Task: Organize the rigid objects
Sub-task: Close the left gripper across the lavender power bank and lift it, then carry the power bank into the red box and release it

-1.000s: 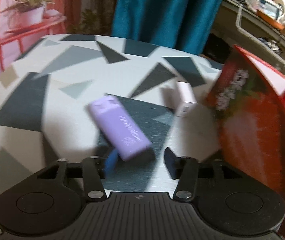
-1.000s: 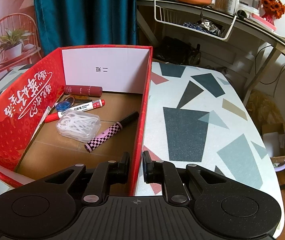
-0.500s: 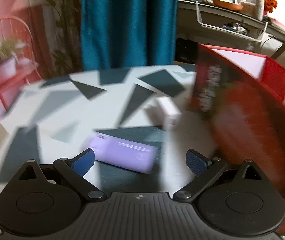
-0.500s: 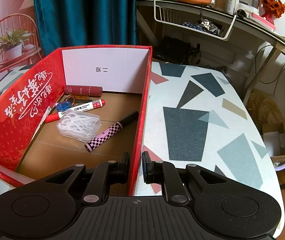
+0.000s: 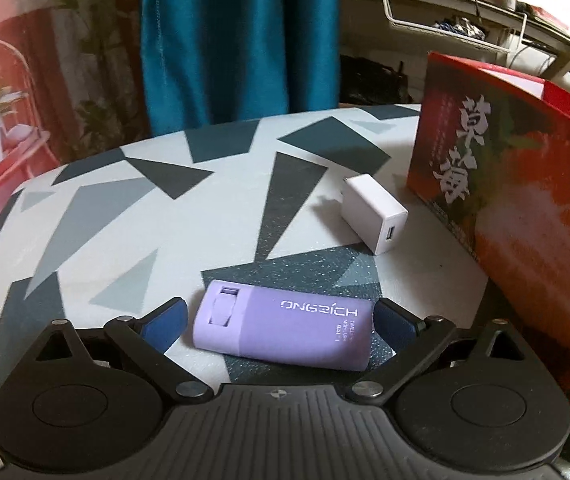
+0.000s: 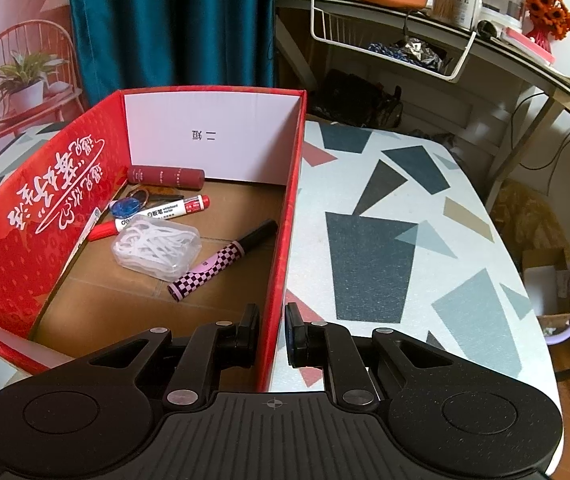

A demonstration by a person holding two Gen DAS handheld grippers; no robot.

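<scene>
- Between my left gripper's spread blue pads lies the purple case, flat on the table, its long axis running across from one pad to the other. The jaws stand as wide as they go and grip nothing; the right pad looks to be at or just against the case's right end, the left pad just clear of its left end.
- It looks like a hard plastic shell, light and stiff, with a smooth, rounded skin that could slide under a shallow pinch. I judge that end-to-end is the long span, so the hold must be square on both end caps, or else I should roll and take it across the narrower sides, near the middle.
- Just beyond it, to the far right, a white charger cube sits on the table, apart from the case: also rigid, small, easy to knock.
- At the right stands the red box, where I judge the case belongs. Inside it already lie a clear case of white strips, a checkered pen, a red-and-white marker and a maroon tube.
- My right gripper is clamped onto the box's near right wall, one finger inside, one outside, steadying it.
</scene>
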